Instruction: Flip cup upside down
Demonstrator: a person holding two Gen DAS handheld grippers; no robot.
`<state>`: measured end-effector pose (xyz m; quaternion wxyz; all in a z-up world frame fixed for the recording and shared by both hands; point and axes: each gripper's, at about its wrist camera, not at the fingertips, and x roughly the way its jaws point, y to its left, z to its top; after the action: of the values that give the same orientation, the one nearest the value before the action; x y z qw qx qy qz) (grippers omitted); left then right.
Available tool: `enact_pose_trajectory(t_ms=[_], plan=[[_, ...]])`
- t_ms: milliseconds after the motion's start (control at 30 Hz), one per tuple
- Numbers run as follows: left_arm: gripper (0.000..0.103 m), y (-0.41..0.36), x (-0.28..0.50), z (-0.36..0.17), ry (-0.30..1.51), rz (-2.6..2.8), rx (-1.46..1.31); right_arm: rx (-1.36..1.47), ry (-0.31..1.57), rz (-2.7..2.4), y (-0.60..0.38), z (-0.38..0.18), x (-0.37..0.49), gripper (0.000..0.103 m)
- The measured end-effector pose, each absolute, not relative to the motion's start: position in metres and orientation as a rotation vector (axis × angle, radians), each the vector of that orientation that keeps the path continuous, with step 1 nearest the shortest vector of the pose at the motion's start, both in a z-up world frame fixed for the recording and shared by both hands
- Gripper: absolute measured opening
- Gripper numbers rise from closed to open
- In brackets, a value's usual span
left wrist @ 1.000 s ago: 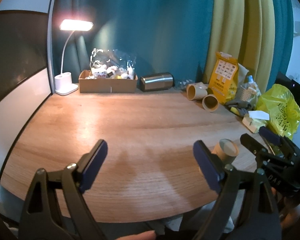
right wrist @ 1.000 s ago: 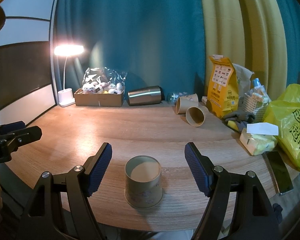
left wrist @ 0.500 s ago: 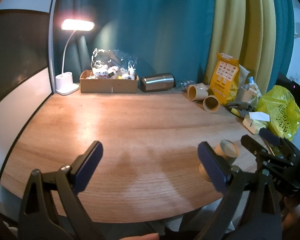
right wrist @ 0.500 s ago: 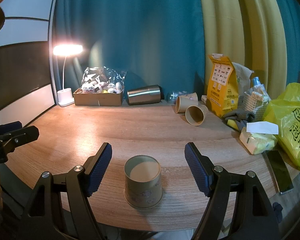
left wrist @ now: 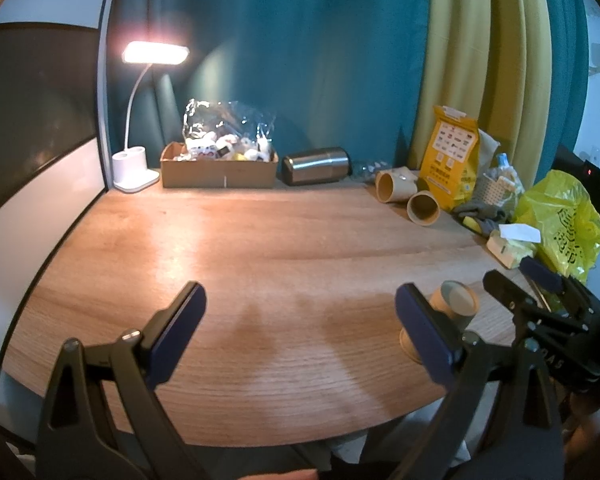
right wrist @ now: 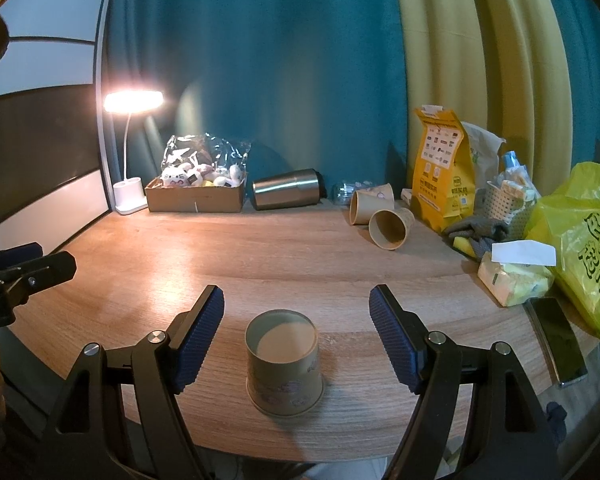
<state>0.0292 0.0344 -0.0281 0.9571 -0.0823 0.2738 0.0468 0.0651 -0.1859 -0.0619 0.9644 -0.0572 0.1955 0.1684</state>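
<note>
A brown paper cup [right wrist: 284, 364] stands upside down, base up, near the front edge of the wooden table [right wrist: 300, 264]. My right gripper [right wrist: 296, 340] is open and empty, its fingers apart on either side of the cup without touching it. In the left wrist view the same cup [left wrist: 454, 306] shows partly behind my left gripper's right finger. My left gripper [left wrist: 300, 332] is open and empty over the table's front left part. The right gripper [left wrist: 540, 300] shows at that view's right edge.
Two more paper cups [right wrist: 380, 216] lie on their sides at the back right. A steel tumbler [right wrist: 288, 189], a cardboard box [right wrist: 196, 196] and a lit lamp [right wrist: 130, 196] line the back. A yellow bag [right wrist: 580, 252], tissue pack [right wrist: 512, 276] and phone [right wrist: 556, 336] sit right.
The left gripper has drifted slightly, its fingers a little wider apart. The right gripper and the cup have hardly moved.
</note>
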Motion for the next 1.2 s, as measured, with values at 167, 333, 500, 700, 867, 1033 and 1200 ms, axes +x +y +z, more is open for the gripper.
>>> enact_pose_trajectory(t_ms=[167, 333, 500, 700, 867, 1033, 1200], plan=[[0.097, 0.0376, 0.0299, -0.0283, 0.566, 0.095, -0.188, -0.117, 0.396, 0.339, -0.1871, -0.0643, 0.0656, 0.078], [0.097, 0.0390, 0.0291, -0.0280, 0.566, 0.102, -0.195, -0.116, 0.402, 0.341, -0.1887, -0.0650, 0.0660, 0.078], [0.097, 0.0382, 0.0276, -0.0280, 0.562, 0.105, -0.192, -0.114, 0.405, 0.341, -0.1895, -0.0657, 0.0654, 0.078], [0.097, 0.0368, 0.0264, -0.0271, 0.558, 0.104, -0.184, -0.115, 0.408, 0.340, -0.1908, -0.0670, 0.0644, 0.078], [0.097, 0.0368, 0.0260, -0.0267, 0.556, 0.100, -0.182, -0.115, 0.403, 0.339, -0.1928, -0.0688, 0.0634, 0.078], [0.097, 0.0367, 0.0246, -0.0257, 0.553, 0.086, -0.184, -0.115, 0.403, 0.338, -0.1923, -0.0678, 0.0623, 0.078], [0.097, 0.0363, 0.0242, -0.0252, 0.561, 0.072, -0.187, -0.114, 0.403, 0.338, -0.1922, -0.0671, 0.0623, 0.078]])
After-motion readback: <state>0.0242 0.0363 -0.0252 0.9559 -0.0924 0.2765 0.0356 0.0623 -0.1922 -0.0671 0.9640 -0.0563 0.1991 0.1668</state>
